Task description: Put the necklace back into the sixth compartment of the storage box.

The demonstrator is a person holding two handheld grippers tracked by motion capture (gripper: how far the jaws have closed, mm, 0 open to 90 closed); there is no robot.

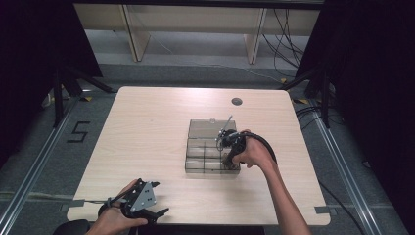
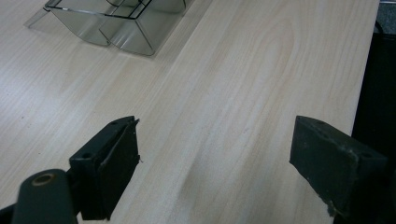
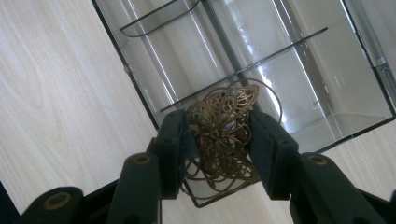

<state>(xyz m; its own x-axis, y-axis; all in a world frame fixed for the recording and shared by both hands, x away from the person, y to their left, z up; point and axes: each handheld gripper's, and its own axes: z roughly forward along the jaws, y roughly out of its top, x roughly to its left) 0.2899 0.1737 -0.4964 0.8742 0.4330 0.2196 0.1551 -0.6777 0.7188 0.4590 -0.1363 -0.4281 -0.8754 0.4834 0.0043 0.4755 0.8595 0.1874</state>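
A clear smoky plastic organizer box [image 1: 211, 147] with several compartments lies open at the table's middle. My right gripper [image 1: 228, 157] hangs over its near right corner, shut on a brass filigree ornament [image 3: 224, 126] with thin wire hoops. The jaws press the ornament from both sides just above a compartment [image 3: 261, 88] of the box [image 3: 154, 60]. My left gripper [image 1: 155, 198] rests near the table's front left edge, open, with bare wood between its fingers [image 2: 112, 163]. The box's corner [image 2: 119, 28] shows at the top of the left gripper view.
The box's lid [image 1: 211, 128] lies flat behind its tray. A dark round cable hole [image 1: 237, 101] sits near the table's far edge. The light wooden table [image 1: 147, 132] ends close on the right in the left gripper view [image 2: 364, 93].
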